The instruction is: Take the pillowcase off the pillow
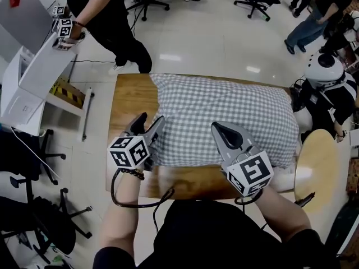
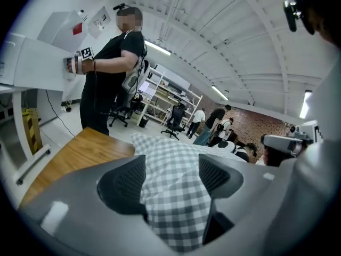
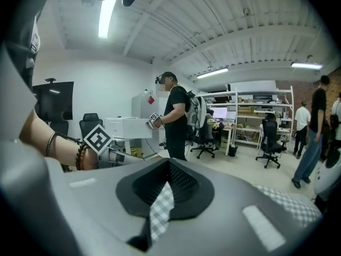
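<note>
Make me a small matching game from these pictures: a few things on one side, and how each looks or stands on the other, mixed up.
Things:
1. left gripper
2. right gripper
3. pillowcase
4. table

States:
A. brown wood
B. grey-and-white checks
C. jaws apart, with checked fabric lying between them
D. jaws closed on a pinch of checked fabric

Pairs: 1-C, 2-D, 3-B, 4-A
</note>
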`<action>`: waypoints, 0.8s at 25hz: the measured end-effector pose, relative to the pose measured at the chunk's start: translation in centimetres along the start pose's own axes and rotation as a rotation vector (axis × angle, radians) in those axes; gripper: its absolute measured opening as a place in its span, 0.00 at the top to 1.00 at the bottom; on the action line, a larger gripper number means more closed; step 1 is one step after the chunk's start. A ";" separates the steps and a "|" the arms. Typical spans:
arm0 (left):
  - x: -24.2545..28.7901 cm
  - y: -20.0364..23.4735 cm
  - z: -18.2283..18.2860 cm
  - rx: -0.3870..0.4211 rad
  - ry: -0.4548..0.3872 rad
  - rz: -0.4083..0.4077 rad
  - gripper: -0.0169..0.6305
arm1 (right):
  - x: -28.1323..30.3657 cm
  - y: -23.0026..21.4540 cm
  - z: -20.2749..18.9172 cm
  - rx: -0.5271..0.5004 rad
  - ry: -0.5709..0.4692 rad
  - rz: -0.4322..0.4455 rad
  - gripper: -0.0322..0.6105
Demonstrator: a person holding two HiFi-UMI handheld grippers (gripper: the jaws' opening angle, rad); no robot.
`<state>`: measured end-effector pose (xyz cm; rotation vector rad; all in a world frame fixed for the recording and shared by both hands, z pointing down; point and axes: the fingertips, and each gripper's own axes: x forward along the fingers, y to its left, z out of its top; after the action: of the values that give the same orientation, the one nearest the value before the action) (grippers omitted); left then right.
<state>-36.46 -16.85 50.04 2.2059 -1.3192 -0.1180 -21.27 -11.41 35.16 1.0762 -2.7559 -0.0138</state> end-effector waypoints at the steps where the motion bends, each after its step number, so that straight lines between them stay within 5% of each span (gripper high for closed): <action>1: 0.5 0.6 -0.4 -0.019 0.021 -0.013 0.48 | 0.6 0.0 0.0 0.001 0.006 -0.001 0.95; 7: 4.0 4.3 -3.7 -0.153 0.150 -0.075 0.45 | 4.3 -1.3 -1.0 0.023 0.046 -0.020 0.95; 12: 6.9 6.9 -6.6 -0.271 0.171 -0.111 0.45 | 6.4 -3.2 -3.7 0.035 0.051 -0.022 0.95; 20: 9.8 12.0 -6.1 -0.284 0.142 -0.057 0.46 | 9.1 -6.3 -6.4 0.065 0.069 -0.031 0.95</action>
<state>-38.71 -26.72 63.22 1.9731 -1.0898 -0.1572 -22.48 -21.81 42.47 1.1138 -2.6956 0.1071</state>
